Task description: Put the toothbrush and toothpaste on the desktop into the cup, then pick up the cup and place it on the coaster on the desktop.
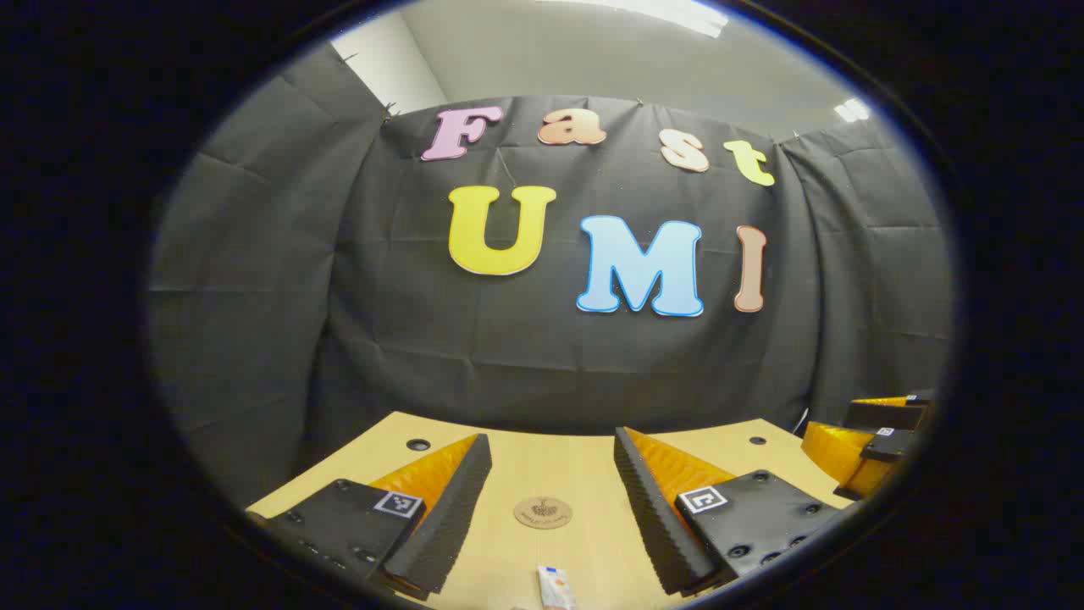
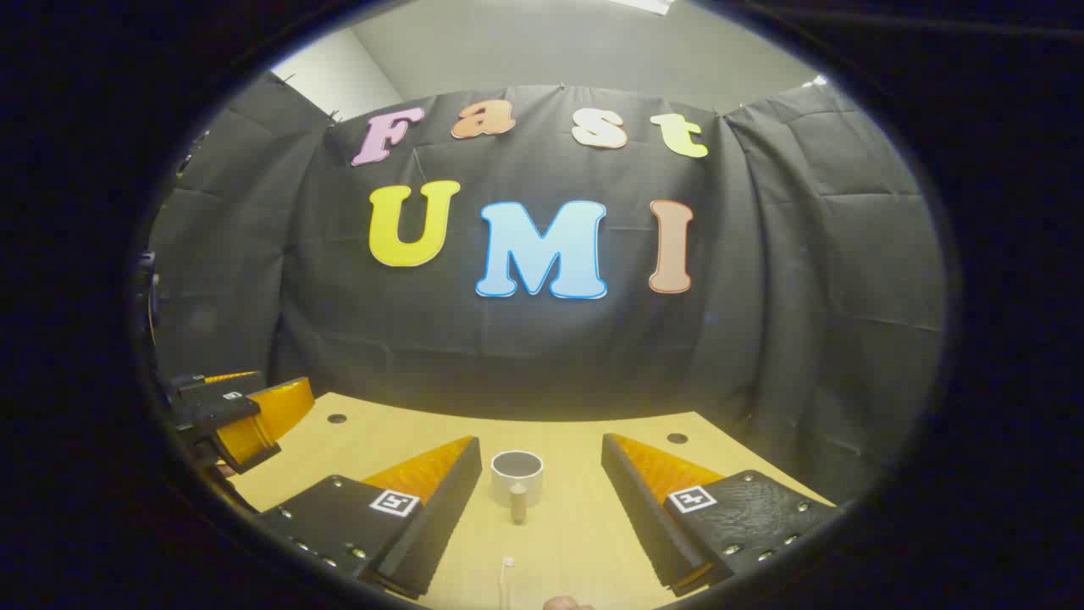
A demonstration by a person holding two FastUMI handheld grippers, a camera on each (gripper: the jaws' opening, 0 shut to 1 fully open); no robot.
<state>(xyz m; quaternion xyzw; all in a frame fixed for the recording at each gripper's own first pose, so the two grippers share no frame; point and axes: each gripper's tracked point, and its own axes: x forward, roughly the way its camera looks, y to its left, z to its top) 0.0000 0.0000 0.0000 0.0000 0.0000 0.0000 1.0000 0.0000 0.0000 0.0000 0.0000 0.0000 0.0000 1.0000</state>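
In the left gripper view, the left tongs [image 1: 550,500] hang above the desk [image 1: 584,462] with their fingers wide apart and nothing between them. The round coaster [image 1: 543,512] lies flat on the desk between the two fingers, and the toothpaste [image 1: 556,588] lies nearer, at the bottom edge, apart from the coaster. The right tongs [image 1: 872,440] show at the far right.

In the right gripper view, the right tongs [image 2: 540,491] are also spread apart and hold nothing. The cup [image 2: 517,476] stands upright on the desk between the fingers, farther off. The toothbrush [image 2: 506,576] lies near the bottom edge, its thin white end pointing toward the cup. The left tongs show at the left edge.
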